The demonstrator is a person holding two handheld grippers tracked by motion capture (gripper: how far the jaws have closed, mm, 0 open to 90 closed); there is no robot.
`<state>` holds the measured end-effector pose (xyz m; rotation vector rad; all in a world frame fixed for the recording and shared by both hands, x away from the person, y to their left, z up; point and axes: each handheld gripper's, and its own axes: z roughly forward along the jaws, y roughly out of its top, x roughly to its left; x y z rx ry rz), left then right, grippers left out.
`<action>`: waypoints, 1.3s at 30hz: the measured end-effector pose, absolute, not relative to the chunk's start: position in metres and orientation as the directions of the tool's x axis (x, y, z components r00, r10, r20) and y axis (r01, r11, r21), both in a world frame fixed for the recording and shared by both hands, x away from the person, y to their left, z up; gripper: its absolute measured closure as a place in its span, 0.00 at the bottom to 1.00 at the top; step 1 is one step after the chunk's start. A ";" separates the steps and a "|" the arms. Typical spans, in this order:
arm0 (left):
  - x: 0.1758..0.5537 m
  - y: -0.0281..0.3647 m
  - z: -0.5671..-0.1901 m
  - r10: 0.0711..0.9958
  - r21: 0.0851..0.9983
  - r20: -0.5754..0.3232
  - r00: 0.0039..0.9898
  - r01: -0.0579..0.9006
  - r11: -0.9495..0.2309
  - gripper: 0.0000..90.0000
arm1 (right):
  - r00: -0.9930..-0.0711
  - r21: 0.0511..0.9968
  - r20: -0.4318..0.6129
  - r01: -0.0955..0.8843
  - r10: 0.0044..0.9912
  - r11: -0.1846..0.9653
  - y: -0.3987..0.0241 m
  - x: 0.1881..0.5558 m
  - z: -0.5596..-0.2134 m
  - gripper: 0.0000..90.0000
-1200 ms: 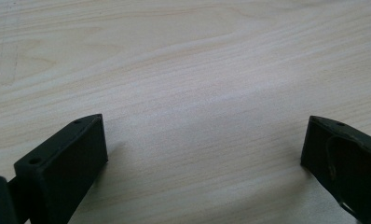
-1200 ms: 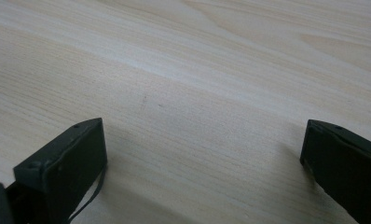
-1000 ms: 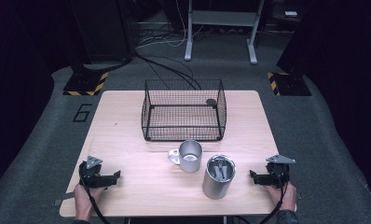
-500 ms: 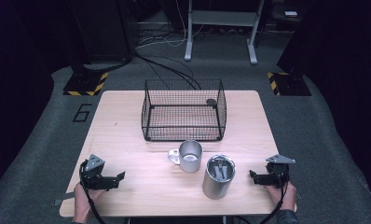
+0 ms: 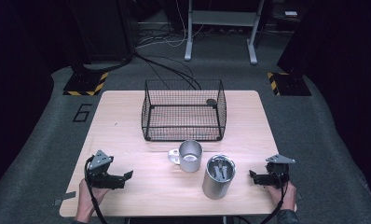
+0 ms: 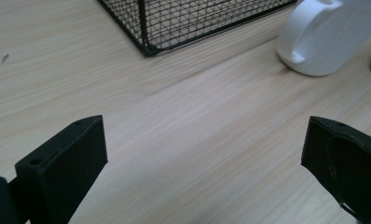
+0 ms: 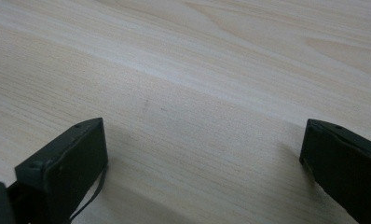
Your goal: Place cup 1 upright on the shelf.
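Both grippers, left (image 5: 126,176) and right (image 5: 252,176), sit low at the table's (image 5: 127,135) near corners with jaws spread wide and empty, while the mug (image 5: 189,155) and steel canister (image 5: 218,177) stand between them, just in front of the wire basket (image 5: 183,111).

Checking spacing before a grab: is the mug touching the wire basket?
Apart. The high view shows a strip of bare table between the mug and the wire basket.

Black wire basket (image 5: 183,112) – white mug (image 5: 188,155) – silver canister (image 5: 218,177) – pale wood table (image 5: 127,140).
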<state>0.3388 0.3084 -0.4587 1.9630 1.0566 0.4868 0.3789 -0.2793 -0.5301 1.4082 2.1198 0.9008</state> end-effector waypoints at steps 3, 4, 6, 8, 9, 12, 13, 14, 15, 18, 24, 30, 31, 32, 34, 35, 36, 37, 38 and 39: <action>0.339 0.300 -0.451 0.797 0.818 -0.038 0.603 0.477 -0.322 0.00 | -0.381 0.720 0.004 0.642 0.925 0.262 -0.278 0.379 -0.530 0.00; 0.339 0.300 -0.451 0.797 0.818 -0.038 0.603 0.477 -0.322 0.00 | -0.382 0.722 0.003 0.640 0.924 0.263 -0.278 0.379 -0.530 0.00; 0.340 0.293 -0.446 0.778 0.822 -0.048 0.626 0.468 -0.326 0.00 | -0.385 0.722 0.002 0.639 0.923 0.265 -0.278 0.380 -0.530 0.00; 0.340 0.288 -0.443 0.768 0.824 -0.041 0.639 0.457 -0.336 0.00 | -0.388 0.718 0.003 0.642 0.922 0.268 -0.278 0.380 -0.530 0.00; 0.340 0.288 -0.443 0.768 0.824 -0.041 0.639 0.457 -0.336 0.00 | -0.388 0.718 0.003 0.642 0.922 0.268 -0.278 0.380 -0.530 0.00; 0.341 0.279 -0.437 0.749 0.830 -0.039 0.661 0.439 -0.344 0.00 | -0.389 0.718 0.002 0.641 0.921 0.269 -0.278 0.380 -0.530 0.00; 0.341 0.276 -0.435 0.743 0.830 -0.036 0.668 0.434 -0.350 0.00 | -0.389 0.718 0.002 0.641 0.921 0.269 -0.278 0.380 -0.530 0.00; 0.342 0.274 -0.434 0.739 0.831 -0.032 0.673 0.428 -0.354 0.00 | -0.389 0.719 0.003 0.641 0.921 0.269 -0.278 0.380 -0.530 0.00; 0.343 0.271 -0.433 0.731 0.829 -0.032 0.682 0.426 -0.361 0.00 | -0.389 0.718 0.002 0.641 0.921 0.269 -0.278 0.380 -0.530 0.00; 0.344 0.262 -0.430 0.714 0.830 -0.024 0.700 0.412 -0.376 0.00 | -0.389 0.718 0.002 0.641 0.921 0.269 -0.278 0.380 -0.530 0.00; 0.347 0.246 -0.425 0.684 0.824 -0.004 0.730 0.390 -0.411 0.00 | -0.388 0.718 0.002 0.642 0.921 0.269 -0.278 0.380 -0.530 0.00; 0.349 0.228 -0.421 0.641 0.826 -0.008 0.768 0.367 -0.428 0.00 | -0.388 0.718 0.002 0.642 0.922 0.269 -0.278 0.380 -0.530 0.00; 0.349 0.225 -0.421 0.633 0.825 -0.005 0.774 0.361 -0.434 0.00 | -0.388 0.718 0.002 0.642 0.922 0.268 -0.278 0.380 -0.530 0.00; 0.349 0.222 -0.420 0.626 0.827 -0.007 0.780 0.356 -0.435 0.00 | -0.388 0.718 0.002 0.642 0.922 0.268 -0.278 0.380 -0.530 0.00; 0.349 0.216 -0.419 0.610 0.827 -0.013 0.792 0.352 -0.439 0.00 | -0.388 0.718 0.002 0.642 0.922 0.268 -0.278 0.380 -0.530 0.00; 0.349 0.213 -0.418 0.604 0.827 -0.011 0.797 0.346 -0.442 0.00 | -0.388 0.718 0.002 0.642 0.922 0.269 -0.278 0.380 -0.530 0.00; 0.350 0.209 -0.418 0.593 0.832 -0.014 0.805 0.338 -0.440 0.00 | -0.388 0.718 0.002 0.642 0.922 0.268 -0.278 0.380 -0.530 0.00; 0.350 0.207 -0.417 0.584 0.827 -0.013 0.811 0.337 -0.450 0.00 | -0.388 0.718 0.002 0.642 0.922 0.268 -0.278 0.380 -0.530 0.00; 0.350 0.204 -0.417 0.583 0.832 -0.016 0.812 0.334 -0.442 0.00 | -0.388 0.718 0.002 0.642 0.922 0.268 -0.278 0.380 -0.530 0.00; 0.350 0.204 -0.417 0.583 0.832 -0.016 0.812 0.334 -0.442 0.00 | -0.388 0.718 0.002 0.642 0.922 0.268 -0.278 0.380 -0.530 0.00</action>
